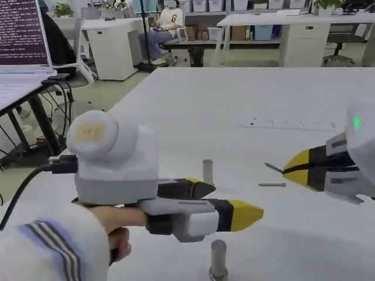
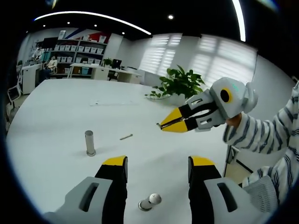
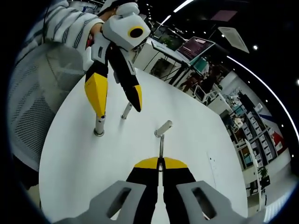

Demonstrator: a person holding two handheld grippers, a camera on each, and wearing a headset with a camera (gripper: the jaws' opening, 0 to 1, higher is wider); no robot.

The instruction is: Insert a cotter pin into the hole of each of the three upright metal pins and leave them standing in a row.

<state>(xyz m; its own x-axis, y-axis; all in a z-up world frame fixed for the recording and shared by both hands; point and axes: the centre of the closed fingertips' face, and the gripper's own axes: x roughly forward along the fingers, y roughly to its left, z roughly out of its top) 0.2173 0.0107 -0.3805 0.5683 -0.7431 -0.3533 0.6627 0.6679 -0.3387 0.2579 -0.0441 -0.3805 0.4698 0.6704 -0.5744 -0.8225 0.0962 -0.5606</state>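
Currently I am working what I judge to be the first insertion: none of the three metal pins (image 1: 207, 171) is showing a cotter through it, though the holes are too small to make out. The right gripper (image 3: 160, 163) is pinching a cotter pin (image 3: 161, 145) between jaws pressed together, with the wire projecting forward past the tips. It is pointing at the far pin (image 3: 163, 128), which is standing just beyond the wire's end, not touching it. The middle pin (image 3: 126, 110) and near pin (image 3: 99, 125) are standing further on, under the left gripper (image 3: 117, 98), whose jaws are spread and holding nothing. A spare cotter (image 1: 271, 185) is lying on the table (image 1: 193, 111) near the right gripper's tips. The next move, as I am judging it, is steadying the far pin with the left gripper, then lining the wire up with the cross-hole and pushing it through. The risk is knocking the pin over on a misaligned approach.
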